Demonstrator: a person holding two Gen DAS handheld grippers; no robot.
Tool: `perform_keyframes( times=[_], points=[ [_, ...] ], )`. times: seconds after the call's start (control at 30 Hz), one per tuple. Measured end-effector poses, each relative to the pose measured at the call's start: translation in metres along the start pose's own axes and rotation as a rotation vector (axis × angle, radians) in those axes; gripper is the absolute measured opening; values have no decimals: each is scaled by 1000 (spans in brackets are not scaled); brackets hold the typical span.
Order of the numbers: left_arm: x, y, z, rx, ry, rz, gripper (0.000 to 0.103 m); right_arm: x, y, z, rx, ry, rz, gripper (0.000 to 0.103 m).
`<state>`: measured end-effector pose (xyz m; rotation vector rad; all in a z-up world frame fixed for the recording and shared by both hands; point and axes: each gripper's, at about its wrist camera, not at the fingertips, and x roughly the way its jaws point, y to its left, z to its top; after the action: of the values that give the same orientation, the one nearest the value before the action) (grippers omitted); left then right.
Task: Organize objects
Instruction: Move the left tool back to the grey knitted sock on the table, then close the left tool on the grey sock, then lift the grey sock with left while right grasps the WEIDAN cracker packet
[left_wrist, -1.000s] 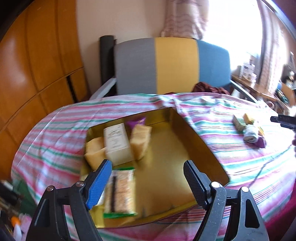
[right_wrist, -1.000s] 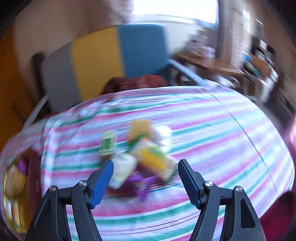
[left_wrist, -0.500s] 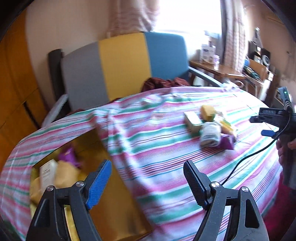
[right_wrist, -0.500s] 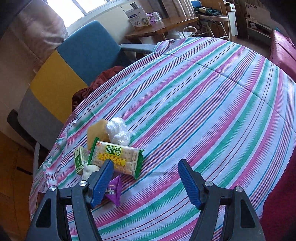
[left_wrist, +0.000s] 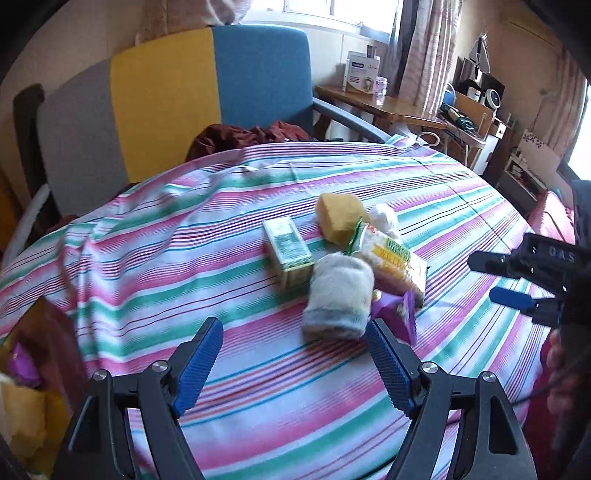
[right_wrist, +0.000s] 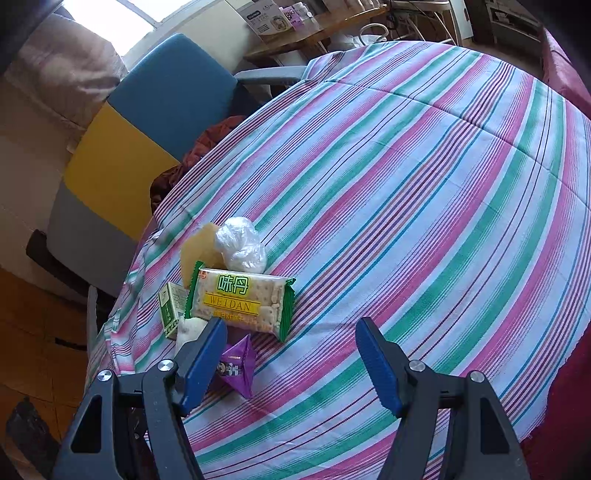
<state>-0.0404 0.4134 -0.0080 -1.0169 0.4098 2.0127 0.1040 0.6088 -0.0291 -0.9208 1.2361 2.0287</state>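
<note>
Hovering both spread, empty tools over the striped tabletop (right_wrist: 424, 192): left tool (left_wrist: 295, 365) near the white roll (left_wrist: 338, 295), right tool (right_wrist: 291, 362) beside the cracker pack (right_wrist: 240, 301).

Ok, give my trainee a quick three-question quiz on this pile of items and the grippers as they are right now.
1. True or false: the left gripper holds an item.
2. Which lies nearest the right gripper: A) purple packet, B) clear plastic bundle, C) yellow sponge?
3. What brand word is printed on the cracker pack?

Key: 1 false, both grippers are open and empty; 2 A; 3 WEIDAN.
</note>
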Motion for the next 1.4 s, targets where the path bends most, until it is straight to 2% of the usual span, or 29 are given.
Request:
perform_keyframes(
  times=[0.13,0.33,0.4,0.43,0.47,0.5,0.57,0.67,0.83,1.03,1.4],
  points=[
    [31,-9,11,1,41,-42,80,4,-2,-1,15,30,11,73],
    [74,-18,22,11,82,-50,80,8,-2,-1,12,50,21,73],
    [81,-14,26,-20,97,-92,76,9,-2,-2,9,60,24,73],
    [83,-12,26,-38,104,-123,69,10,-1,-2,5,64,23,73],
    [82,-11,25,-48,108,-153,57,11,-1,-2,0,66,18,73],
    [79,-11,24,-52,109,-183,52,11,-1,-3,-1,67,17,73],
    [70,-13,18,-35,97,-157,51,11,-1,-3,-1,67,15,73],
    [56,-7,2,-50,91,-161,50,9,-3,-3,0,57,6,73],
    [22,8,-38,-100,99,-150,50,8,-4,-2,-3,47,-12,73],
    [-17,11,-83,-105,86,-104,50,8,0,-4,-22,41,-34,73],
    [-7,9,-81,-111,59,-91,51,14,4,-7,-55,44,-75,73]
  ],
)
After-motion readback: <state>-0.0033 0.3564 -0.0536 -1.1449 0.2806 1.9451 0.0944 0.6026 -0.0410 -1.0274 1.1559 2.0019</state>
